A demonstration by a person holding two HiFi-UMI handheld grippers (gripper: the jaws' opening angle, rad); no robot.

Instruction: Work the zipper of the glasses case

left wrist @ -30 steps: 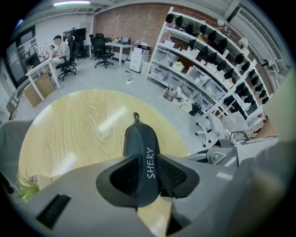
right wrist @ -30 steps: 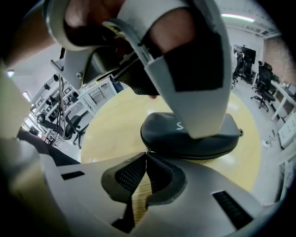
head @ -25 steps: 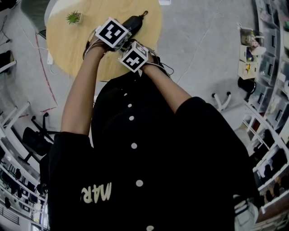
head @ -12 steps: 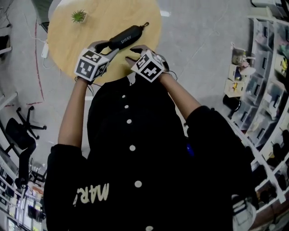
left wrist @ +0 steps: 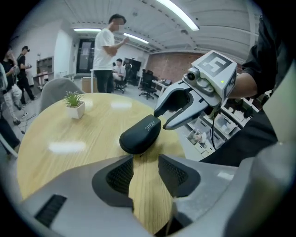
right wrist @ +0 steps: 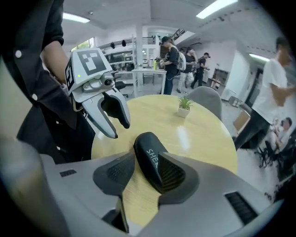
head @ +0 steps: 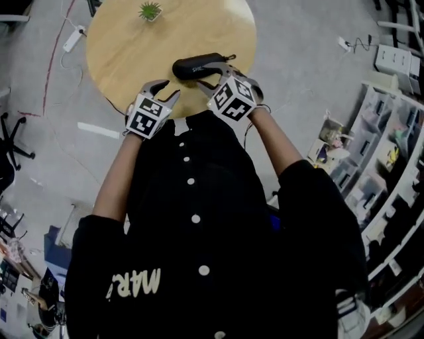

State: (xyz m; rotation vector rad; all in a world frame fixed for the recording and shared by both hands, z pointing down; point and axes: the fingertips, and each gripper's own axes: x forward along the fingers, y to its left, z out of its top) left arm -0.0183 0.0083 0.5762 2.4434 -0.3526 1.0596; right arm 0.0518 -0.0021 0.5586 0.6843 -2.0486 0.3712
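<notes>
Left claw (left wrist: 145, 169) and right claw (right wrist: 144, 176) have just opened, neither gripping the seemingly shut glasses case (head: 197, 67).

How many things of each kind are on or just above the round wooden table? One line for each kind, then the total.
Glasses case: 1
Potted plant: 1
Gripper: 2, left gripper and right gripper; both have just been opening, the left with nothing between its jaws, the right with the case's end between them
Total: 4
</notes>
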